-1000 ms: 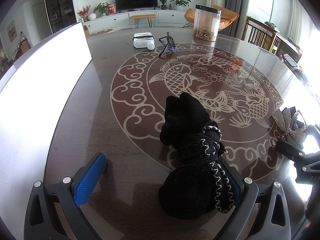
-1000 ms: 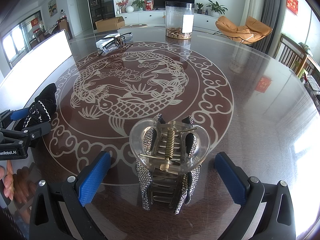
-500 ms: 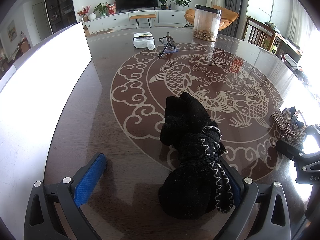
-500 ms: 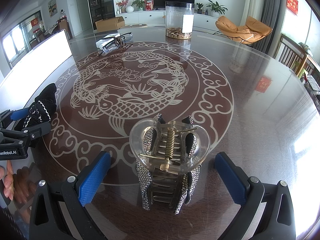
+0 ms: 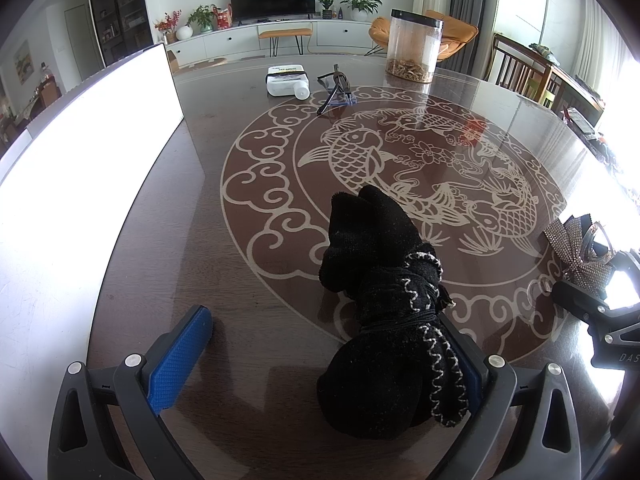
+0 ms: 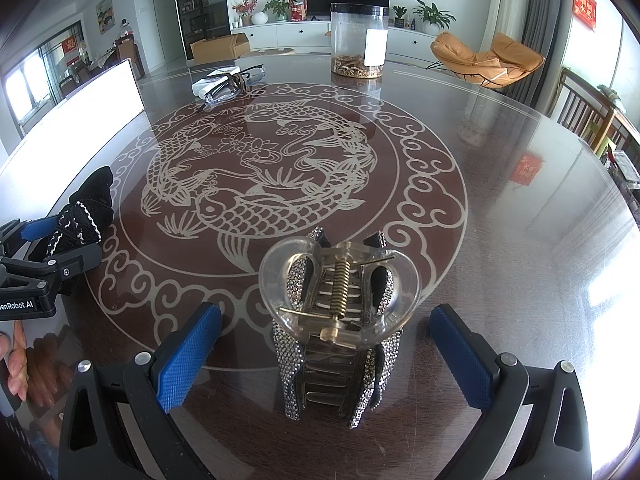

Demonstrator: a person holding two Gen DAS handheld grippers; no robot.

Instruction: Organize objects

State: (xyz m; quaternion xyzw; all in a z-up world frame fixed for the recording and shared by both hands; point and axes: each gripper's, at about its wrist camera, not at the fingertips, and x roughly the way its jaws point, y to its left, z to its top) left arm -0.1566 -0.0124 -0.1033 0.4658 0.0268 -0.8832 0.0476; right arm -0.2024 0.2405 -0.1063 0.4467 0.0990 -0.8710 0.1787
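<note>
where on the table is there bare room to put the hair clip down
The carp medallion in the middle is bare, bordered by the black rolled sock, the rhinestone claw hair clip and the clear lidded jar. The glossy stretch right of the medallion is bare too. It is crowded at the far edge around the white bottle and glasses.
</note>
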